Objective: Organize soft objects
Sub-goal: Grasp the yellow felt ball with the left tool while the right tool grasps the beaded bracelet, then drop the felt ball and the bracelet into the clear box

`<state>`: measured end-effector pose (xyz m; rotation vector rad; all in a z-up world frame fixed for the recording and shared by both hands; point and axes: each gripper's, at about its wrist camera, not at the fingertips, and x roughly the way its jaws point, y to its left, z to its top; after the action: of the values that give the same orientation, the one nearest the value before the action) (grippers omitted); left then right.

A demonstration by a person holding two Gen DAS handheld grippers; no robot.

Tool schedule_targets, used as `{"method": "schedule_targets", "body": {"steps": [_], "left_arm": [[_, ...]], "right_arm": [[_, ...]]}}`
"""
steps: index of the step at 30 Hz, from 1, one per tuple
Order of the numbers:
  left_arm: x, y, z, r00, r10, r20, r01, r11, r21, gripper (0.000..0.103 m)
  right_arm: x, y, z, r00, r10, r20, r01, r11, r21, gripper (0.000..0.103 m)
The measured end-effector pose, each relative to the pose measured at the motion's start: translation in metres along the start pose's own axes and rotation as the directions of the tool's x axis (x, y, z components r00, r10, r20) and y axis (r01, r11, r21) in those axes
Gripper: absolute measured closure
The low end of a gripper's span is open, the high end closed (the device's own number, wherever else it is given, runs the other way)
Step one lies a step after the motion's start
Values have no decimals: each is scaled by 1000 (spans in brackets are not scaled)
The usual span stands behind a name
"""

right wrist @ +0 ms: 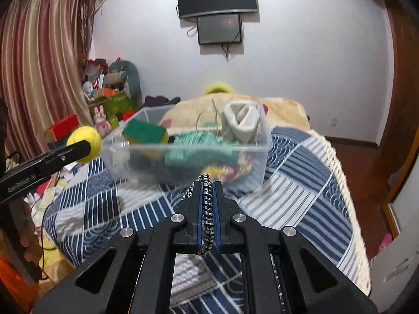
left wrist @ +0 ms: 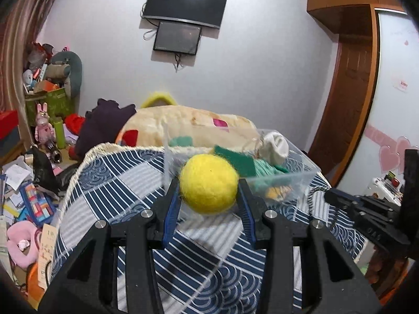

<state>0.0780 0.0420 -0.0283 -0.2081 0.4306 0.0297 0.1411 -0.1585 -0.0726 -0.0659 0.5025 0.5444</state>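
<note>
My left gripper (left wrist: 209,187) is shut on a yellow felt ball (left wrist: 209,183) and holds it above the blue patterned cloth, just in front of a clear plastic box (left wrist: 301,176). The box holds a white sock (left wrist: 275,146), a green sponge (left wrist: 235,161) and green yarn. My right gripper (right wrist: 207,183) is shut on a black-and-white braided cord (right wrist: 207,214), right in front of the box (right wrist: 183,157). In the right wrist view the ball (right wrist: 85,140) hangs at the box's left end, and the left gripper's fingers (right wrist: 76,151) show there.
The box stands on a table under a blue-and-white cloth (left wrist: 131,183) with a fringed edge. A beige patterned cushion (left wrist: 188,125) lies behind it. Clutter of papers, toys and boxes (left wrist: 34,183) fills the floor on the left. A wooden door (left wrist: 351,91) is on the right.
</note>
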Motion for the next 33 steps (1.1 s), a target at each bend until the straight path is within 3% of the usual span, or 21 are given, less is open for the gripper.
{"method": "schedule_targets", "body": {"steps": [12, 19, 22, 24, 28, 33], "left_arm": [[45, 12, 14, 999, 37, -40, -36, 999, 5, 61], [53, 13, 10, 998, 37, -54, -35, 999, 29, 59], [49, 12, 8, 998, 32, -53, -31, 999, 32, 49], [46, 12, 6, 998, 24, -51, -23, 999, 27, 44], [40, 10, 3, 998, 7, -55, -6, 1000, 23, 44], [24, 1, 4, 999, 6, -36, -5, 999, 43, 44]], "right_arm": [[23, -8, 57, 993, -17, 117, 13, 999, 35, 97], [65, 2, 61, 998, 23, 52, -25, 999, 43, 96], [77, 9, 53, 1000, -8, -1, 8, 1000, 12, 96], [79, 11, 48, 999, -34, -15, 34, 999, -10, 94], [71, 9, 42, 998, -52, -19, 52, 998, -23, 70], [50, 3, 42, 998, -56, 11, 56, 998, -24, 66]]}}
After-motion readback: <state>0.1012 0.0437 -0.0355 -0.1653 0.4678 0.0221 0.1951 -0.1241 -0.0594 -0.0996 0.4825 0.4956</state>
